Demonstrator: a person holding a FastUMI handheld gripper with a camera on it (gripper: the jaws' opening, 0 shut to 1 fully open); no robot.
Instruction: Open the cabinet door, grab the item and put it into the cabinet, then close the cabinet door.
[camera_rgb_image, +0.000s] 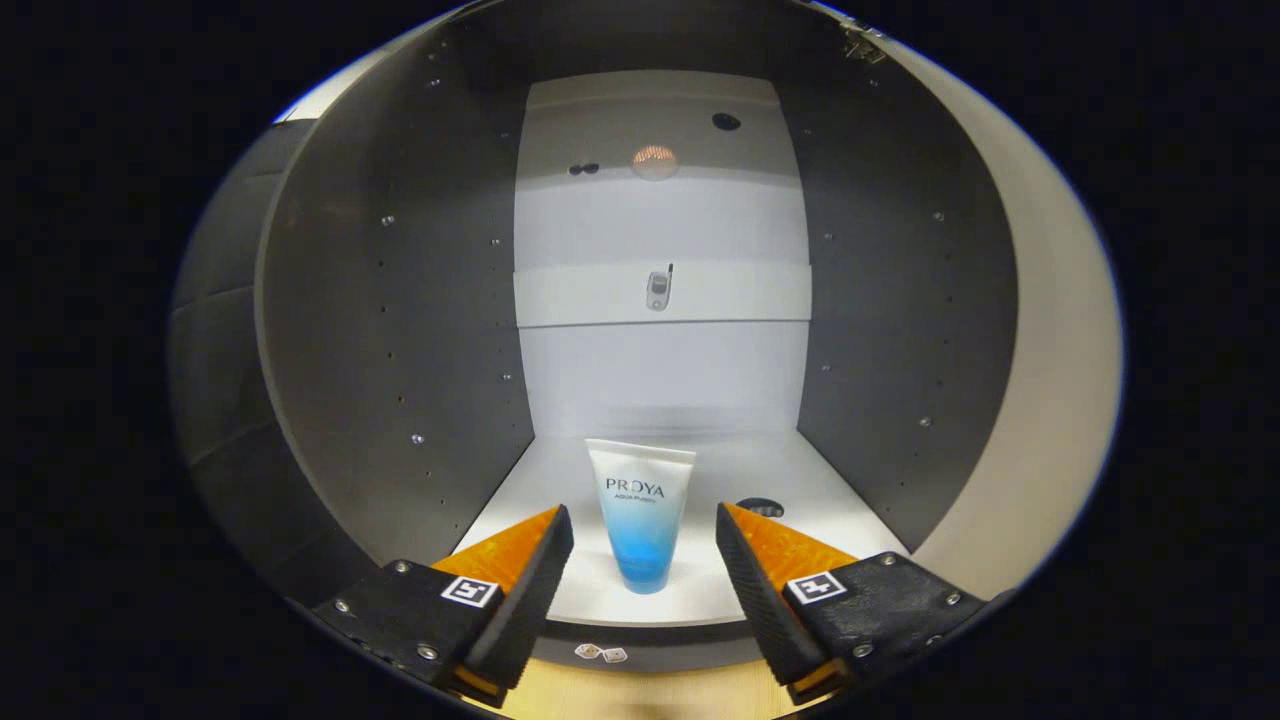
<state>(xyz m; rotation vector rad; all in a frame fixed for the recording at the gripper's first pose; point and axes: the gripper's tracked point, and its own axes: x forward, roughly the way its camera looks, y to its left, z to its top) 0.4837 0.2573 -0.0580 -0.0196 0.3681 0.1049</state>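
Observation:
A white-to-blue cosmetic tube (641, 515) stands upright on its cap on the cabinet's bottom shelf (800, 480), near the front edge. My gripper (644, 530) is open, its two fingers flanking the tube with a gap on each side, touching nothing. The cabinet (400, 330) is open in front of me, with dark side walls and a pale back panel. Its door (1040, 380) is swung open on the right.
A middle shelf (600, 295) crosses the cabinet higher up, carrying a small grey phone-like object (658, 290). A dark round hole (760, 507) sits in the bottom shelf behind the right finger. A wooden floor (650, 695) lies below the cabinet front.

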